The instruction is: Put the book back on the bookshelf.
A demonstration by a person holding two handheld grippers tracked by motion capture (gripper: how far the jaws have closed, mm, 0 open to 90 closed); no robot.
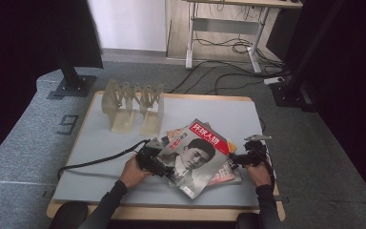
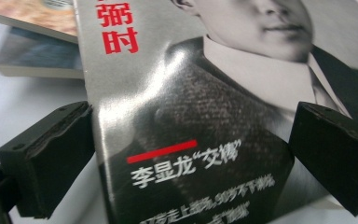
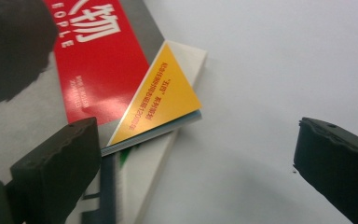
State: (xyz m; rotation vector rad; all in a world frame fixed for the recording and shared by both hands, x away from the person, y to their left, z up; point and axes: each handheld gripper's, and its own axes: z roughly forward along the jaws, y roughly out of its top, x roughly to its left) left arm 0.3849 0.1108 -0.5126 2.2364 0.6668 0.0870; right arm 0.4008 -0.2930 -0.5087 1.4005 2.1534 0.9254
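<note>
A stack of magazines [image 1: 226, 174] lies on the grey table mat [image 1: 100, 143]. On top sits a magazine [image 1: 195, 157] with a black-and-white portrait and a red title band, turned askew. My left gripper [image 1: 156, 163] is at its left edge; in the left gripper view the jaws stand wide apart with the cover [image 2: 191, 116] between them, so the left gripper [image 2: 191, 158] is open. My right gripper [image 1: 237, 159] is at the stack's right corner. It is open [image 3: 196, 163], one jaw beside a yellow-cornered magazine [image 3: 163, 98] under the red band [image 3: 98, 60].
A beige folding rack [image 1: 133, 107] stands upright at the back left of the mat. Lower magazines [image 2: 32, 51] stick out beyond the top one. Black stand bases [image 1: 71, 86] and a desk frame [image 1: 219, 33] with cables are on the floor behind the table.
</note>
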